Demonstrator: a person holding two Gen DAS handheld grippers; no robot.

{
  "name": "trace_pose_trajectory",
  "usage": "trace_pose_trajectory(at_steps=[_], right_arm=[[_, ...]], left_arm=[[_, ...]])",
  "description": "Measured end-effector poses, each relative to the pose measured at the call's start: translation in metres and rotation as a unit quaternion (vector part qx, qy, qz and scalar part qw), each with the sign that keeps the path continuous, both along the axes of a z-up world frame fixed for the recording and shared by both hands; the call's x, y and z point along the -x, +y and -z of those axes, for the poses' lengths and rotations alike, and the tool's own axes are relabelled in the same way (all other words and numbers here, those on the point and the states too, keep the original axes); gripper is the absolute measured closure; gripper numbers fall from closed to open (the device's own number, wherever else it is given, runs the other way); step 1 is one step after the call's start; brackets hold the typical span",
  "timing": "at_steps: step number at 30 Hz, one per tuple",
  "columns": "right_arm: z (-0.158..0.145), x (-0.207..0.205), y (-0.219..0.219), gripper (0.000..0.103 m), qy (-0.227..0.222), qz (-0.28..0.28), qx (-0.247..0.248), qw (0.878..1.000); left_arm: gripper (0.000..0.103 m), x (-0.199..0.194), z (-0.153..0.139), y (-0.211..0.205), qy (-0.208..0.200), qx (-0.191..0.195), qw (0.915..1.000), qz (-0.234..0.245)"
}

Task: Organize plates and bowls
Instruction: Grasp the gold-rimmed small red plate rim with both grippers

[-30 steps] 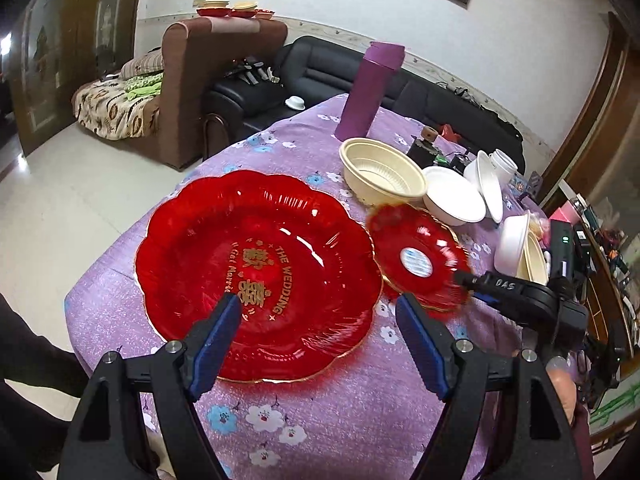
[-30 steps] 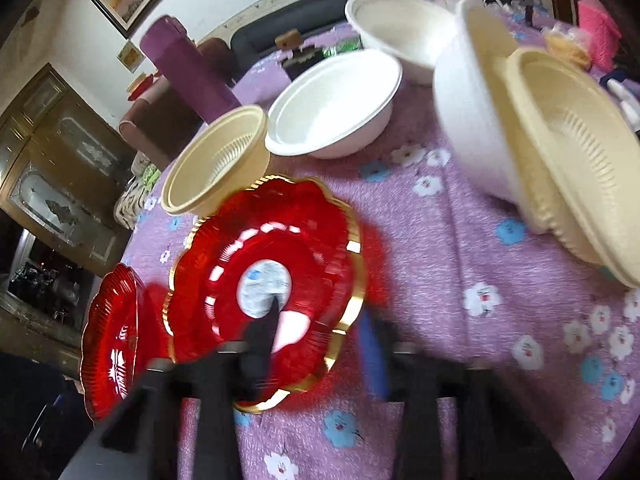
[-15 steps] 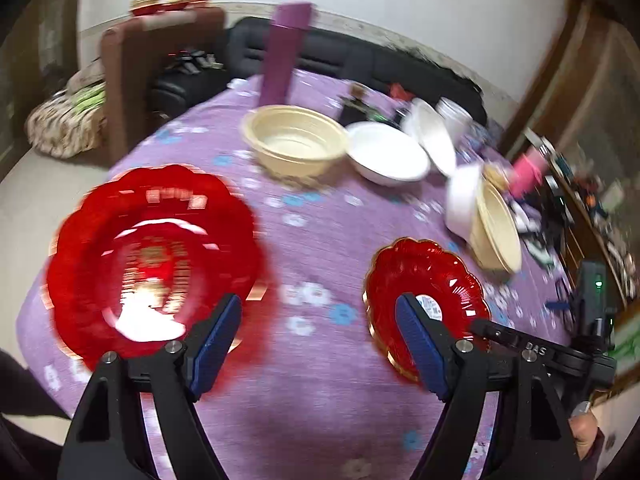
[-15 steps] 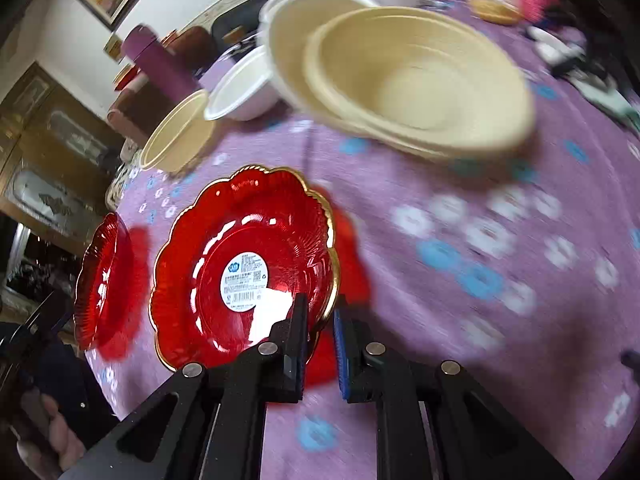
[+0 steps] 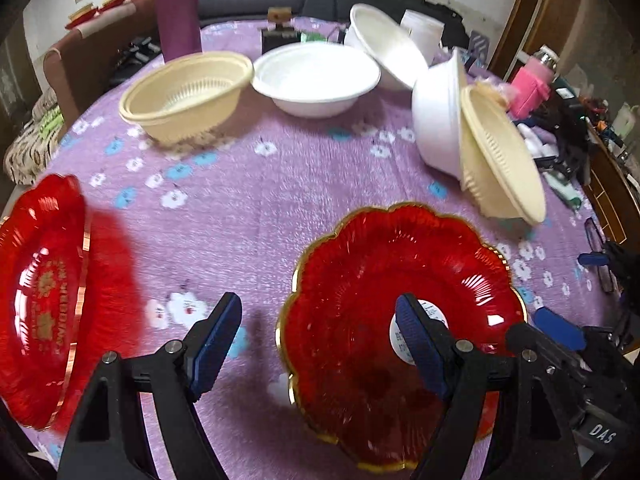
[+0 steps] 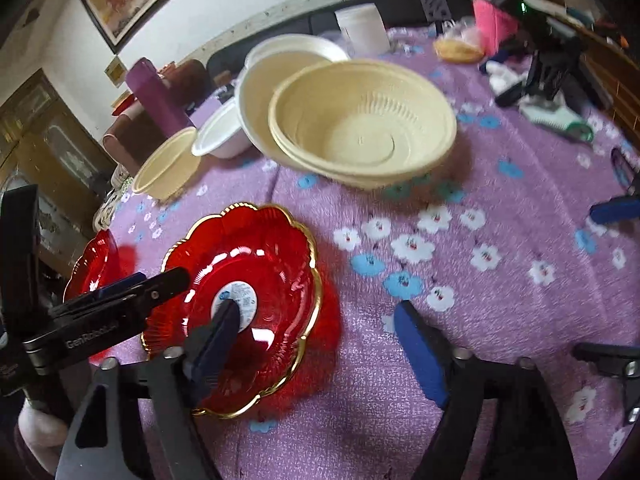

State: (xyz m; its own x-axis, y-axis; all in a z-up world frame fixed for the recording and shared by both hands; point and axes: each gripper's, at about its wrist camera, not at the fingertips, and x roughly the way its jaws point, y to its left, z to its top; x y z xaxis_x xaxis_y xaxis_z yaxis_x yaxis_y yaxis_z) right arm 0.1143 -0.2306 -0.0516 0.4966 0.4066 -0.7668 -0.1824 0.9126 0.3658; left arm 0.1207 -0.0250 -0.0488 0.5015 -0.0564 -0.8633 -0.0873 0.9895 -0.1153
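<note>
Released, small red plate (image 6: 256,280) rests on purple floral tablecloth (image 6: 500,280).

Bright indoor light, glare on red plate (image 6: 240,300), slight motion blur, perhaps, bowed fisheye edges

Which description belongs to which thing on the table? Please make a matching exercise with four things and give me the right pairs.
Things:
1. small red plate
2. tall bottle
3. tilted cream bowl
4. right gripper

Descriptions:
a. purple, upright
b. leaning against a white bowl
c. open, holding nothing
d. flat on the cloth, white sticker in its middle

Pairs: 1-d, 2-a, 3-b, 4-c
</note>
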Motion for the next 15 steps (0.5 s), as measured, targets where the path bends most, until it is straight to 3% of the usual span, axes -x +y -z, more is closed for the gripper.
trace_pose_trajectory(at_steps=[1,5,7,9,10,15], right_arm=[[0.005,-0.002,0.0,0.035,0.008,-0.001,-0.001,1.0],[0.012,-0.009,0.007,0.048,0.011,0.009,0.0,1.0],[0.014,-0.01,0.008,0.056,0.011,0.01,0.001,1.0],[0.015,-0.012,0.011,0.066,0.011,0.007,0.004,1.0],[0.014,-0.012,0.015,0.071,0.012,0.005,0.003,1.0],[0.012,-0.008,0.017,0.079,0.011,0.006,0.002,1.0]], left_arm=[[0.024,-0.002,0.004,0.0,0.006,0.005,1.0,-0.001],[0.025,-0.003,0.011,-0.004,0.01,0.005,0.9999,0.001],[0.037,-0.001,0.01,-0.007,0.005,0.009,0.9999,0.008],[0.061,0.001,0.01,-0.011,0.002,-0.001,1.0,0.009],[0.066,0.002,0.01,-0.011,0.003,0.004,0.9999,0.012],[0.069,0.013,0.004,-0.005,-0.005,0.009,0.9999,-0.004]])
